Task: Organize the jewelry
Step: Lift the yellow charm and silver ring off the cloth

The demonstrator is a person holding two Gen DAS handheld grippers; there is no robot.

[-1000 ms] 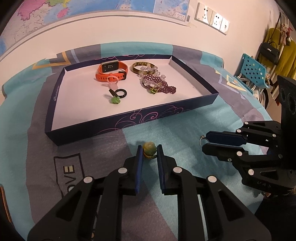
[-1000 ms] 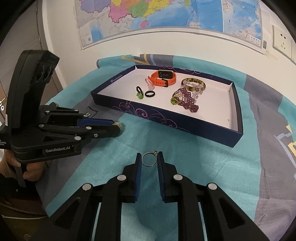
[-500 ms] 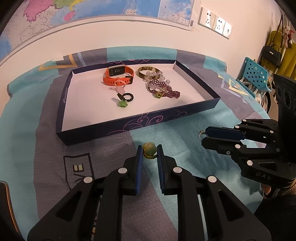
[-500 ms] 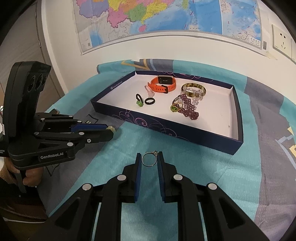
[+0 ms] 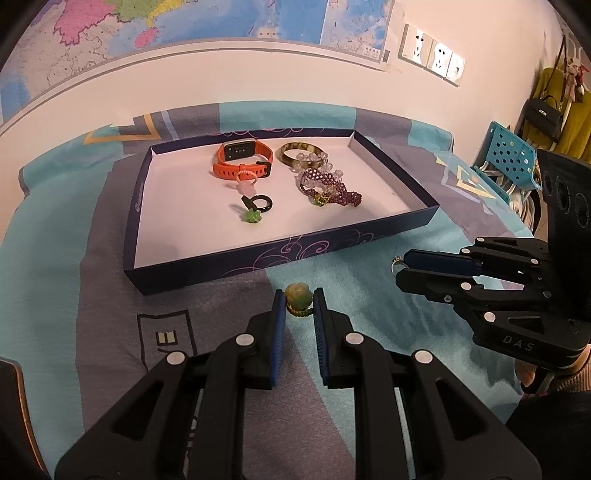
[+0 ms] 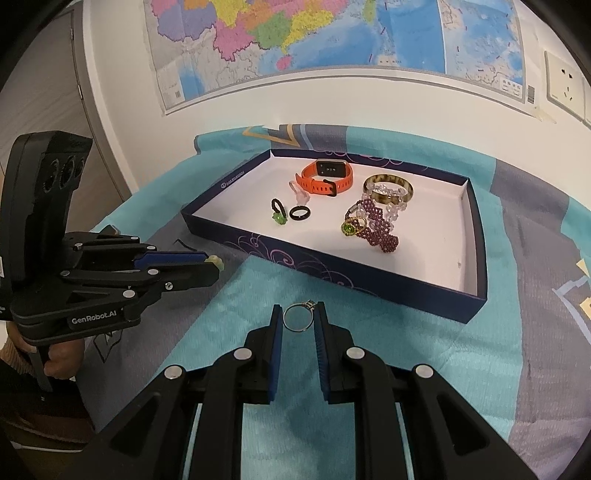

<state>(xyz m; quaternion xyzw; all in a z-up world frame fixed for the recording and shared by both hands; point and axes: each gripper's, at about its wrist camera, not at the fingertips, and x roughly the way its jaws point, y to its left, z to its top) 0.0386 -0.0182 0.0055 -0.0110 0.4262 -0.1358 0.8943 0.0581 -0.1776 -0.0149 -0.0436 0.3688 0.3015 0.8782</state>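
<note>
Currently a navy tray (image 5: 373,230) sits on the patterned cloth (image 5: 55,258), holding an orange watch (image 5: 242,158), bangle (image 5: 295,153) and purple beaded bracelet (image 5: 332,188). Left gripper (image 5: 299,301), near the tray's front wall, pinches a green-stone ring (image 5: 298,295); right gripper (image 6: 298,319) pinches a thin silver ring (image 6: 297,317).

- In the left wrist view, the tray (image 5: 280,254) sits further right and higher in frame than a second ago, and more of the wall map (image 5: 184,22) shows up top.
- The right gripper (image 5: 400,266) also looks higher in that view now.
- From the right wrist view, the left gripper (image 6: 216,266) has slid lower, away from the tray, I think.
</note>
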